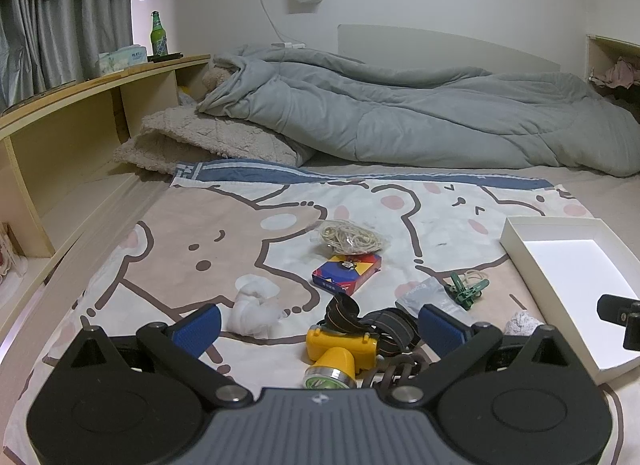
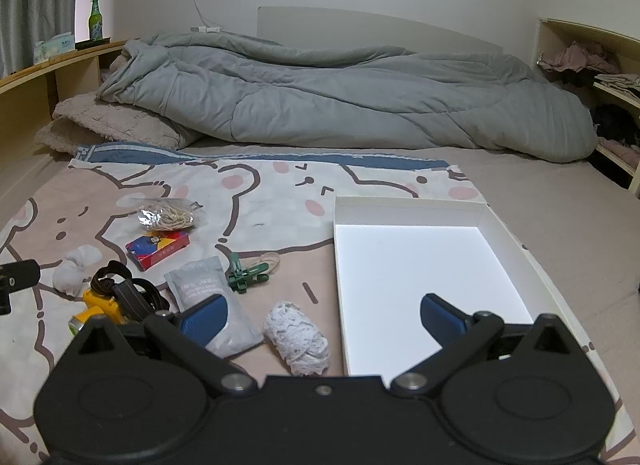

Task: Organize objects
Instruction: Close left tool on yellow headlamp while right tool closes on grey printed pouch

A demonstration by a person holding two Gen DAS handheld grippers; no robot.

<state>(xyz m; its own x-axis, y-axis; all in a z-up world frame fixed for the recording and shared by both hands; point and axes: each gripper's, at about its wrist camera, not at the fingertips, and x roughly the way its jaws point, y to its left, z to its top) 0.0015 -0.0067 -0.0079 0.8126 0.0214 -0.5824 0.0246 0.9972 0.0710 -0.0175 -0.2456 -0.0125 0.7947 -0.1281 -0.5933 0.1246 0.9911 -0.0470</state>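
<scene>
Small objects lie on a cartoon bear sheet on the bed. My left gripper (image 1: 320,329) is open, its blue pads on either side of a yellow headlamp (image 1: 334,353) with a dark strap, not touching it. Beyond lie a colourful card box (image 1: 347,271), a bag of rubber bands (image 1: 350,238), a white sock ball (image 1: 254,311), green clips (image 1: 466,289) and a grey sachet (image 1: 426,295). My right gripper (image 2: 324,317) is open and empty above a white lace ball (image 2: 298,339), beside the empty white box (image 2: 420,265). The sachet (image 2: 214,297) lies under its left pad.
A crumpled grey duvet (image 1: 400,113) and a beige blanket (image 1: 208,141) fill the far half of the bed. Wooden shelves (image 1: 80,105) run along the left, with a green bottle (image 1: 157,31) and a tissue pack on top. Shelves with clothes (image 2: 592,61) stand at the right.
</scene>
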